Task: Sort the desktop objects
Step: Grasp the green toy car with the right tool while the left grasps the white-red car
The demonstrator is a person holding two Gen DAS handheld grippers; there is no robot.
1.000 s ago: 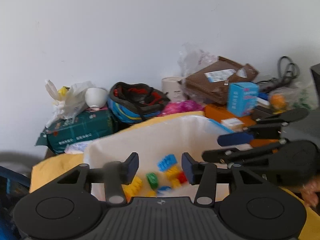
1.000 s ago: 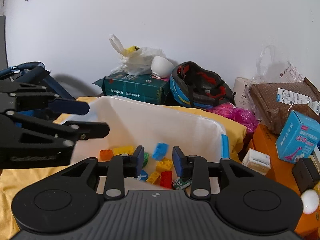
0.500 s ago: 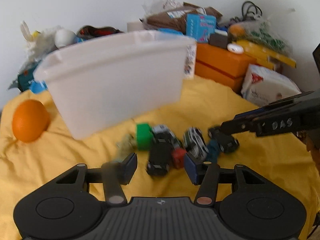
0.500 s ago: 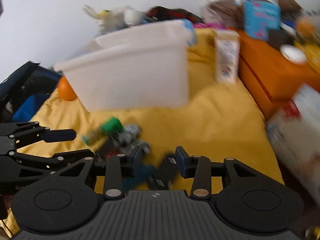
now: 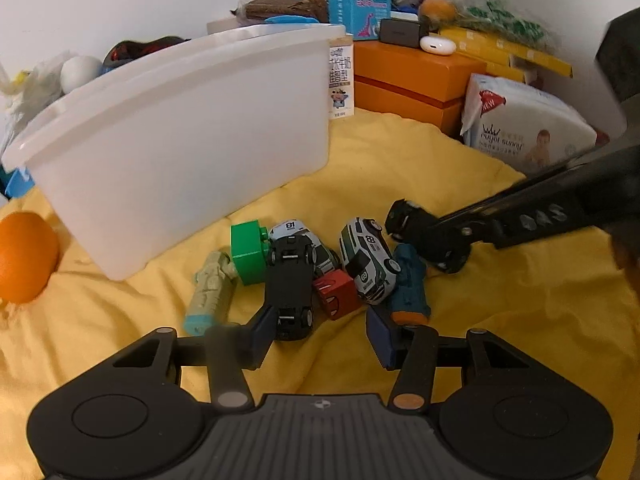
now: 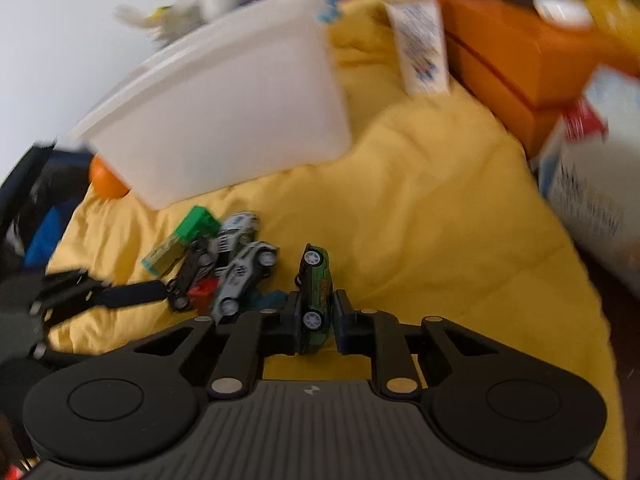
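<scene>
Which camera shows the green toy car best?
The right wrist view: the green toy car sits side-on between the right gripper fingers, which are shut on it, wheels and green body plain despite blur. The left wrist view shows it only as a dark shape at that gripper's tip.

Wrinkled matt yellow cloth [image 5: 500,300], smooth translucent plastic bin [image 5: 180,128], glossy toy cars [image 5: 368,264]

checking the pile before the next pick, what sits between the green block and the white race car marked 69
In the left wrist view, between the green block and the white race car lie an upturned black toy car, a white car marked 81 behind it, and a red block.
</scene>
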